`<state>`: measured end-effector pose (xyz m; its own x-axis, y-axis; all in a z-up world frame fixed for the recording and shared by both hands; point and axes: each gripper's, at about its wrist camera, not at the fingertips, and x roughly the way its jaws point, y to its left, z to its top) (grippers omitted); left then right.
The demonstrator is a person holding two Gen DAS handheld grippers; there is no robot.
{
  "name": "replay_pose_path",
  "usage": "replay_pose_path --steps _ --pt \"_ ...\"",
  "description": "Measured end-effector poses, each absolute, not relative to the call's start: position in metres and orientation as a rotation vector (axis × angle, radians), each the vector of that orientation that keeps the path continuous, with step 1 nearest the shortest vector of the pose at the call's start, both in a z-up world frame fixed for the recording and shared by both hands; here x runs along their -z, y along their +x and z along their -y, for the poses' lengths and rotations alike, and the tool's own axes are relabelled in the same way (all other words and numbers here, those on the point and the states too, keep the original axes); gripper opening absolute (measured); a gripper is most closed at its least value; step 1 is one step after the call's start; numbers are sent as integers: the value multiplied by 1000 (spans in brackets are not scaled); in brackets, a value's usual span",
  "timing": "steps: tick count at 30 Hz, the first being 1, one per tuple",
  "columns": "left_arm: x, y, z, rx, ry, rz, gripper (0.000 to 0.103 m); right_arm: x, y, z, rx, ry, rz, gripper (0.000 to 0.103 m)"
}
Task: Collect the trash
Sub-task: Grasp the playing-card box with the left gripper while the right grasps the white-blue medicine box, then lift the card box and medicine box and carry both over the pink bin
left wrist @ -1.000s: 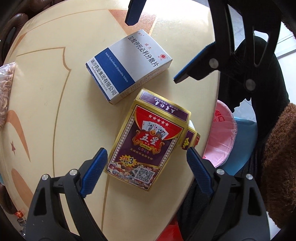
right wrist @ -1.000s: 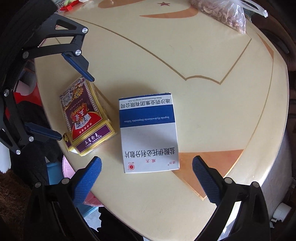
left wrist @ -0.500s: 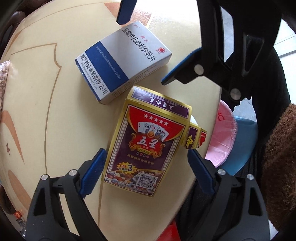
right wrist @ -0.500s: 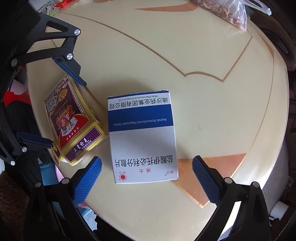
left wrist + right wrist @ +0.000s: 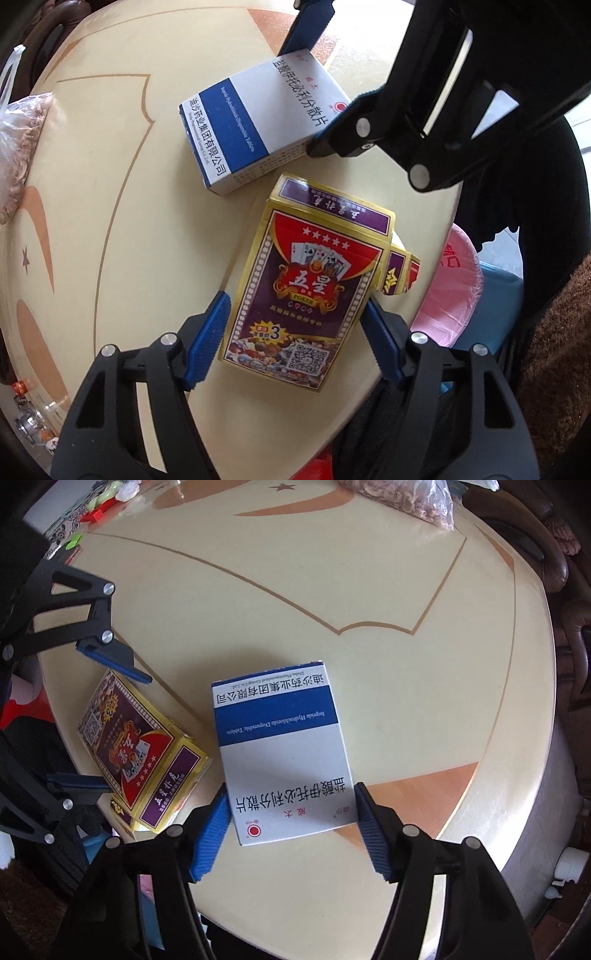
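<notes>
Two boxes lie flat on the round cream table (image 5: 424, 709), close together near its edge. The left gripper (image 5: 295, 332) points down over the playing-card box (image 5: 306, 291), its jaws having just been closing; both blue pads now sit against the box's long sides, pinching it, with the box's end flap hanging open toward the table edge. The right gripper (image 5: 291, 823) likewise points down over the white and blue medicine box (image 5: 280, 753), its jaws having just been closing too, and its pads press on the two sides at the box's near end. In the right wrist view the card box lies left of the medicine box, almost touching it. A clear bag of snacks (image 5: 406, 498) sits at the table's far side, well apart. A pink bowl (image 5: 454, 288) shows below the table edge
</notes>
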<state>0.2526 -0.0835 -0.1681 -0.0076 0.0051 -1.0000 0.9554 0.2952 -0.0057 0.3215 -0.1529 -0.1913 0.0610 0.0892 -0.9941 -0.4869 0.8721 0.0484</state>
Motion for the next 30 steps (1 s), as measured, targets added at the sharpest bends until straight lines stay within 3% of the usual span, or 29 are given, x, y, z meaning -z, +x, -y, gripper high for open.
replay_pose_path --steps 18,30 --pt "155 266 53 661 631 -1396 68 172 303 168 -296 -264 -1413 63" --pt "111 246 27 550 504 -1343 67 130 288 178 -273 -198 -1334 63"
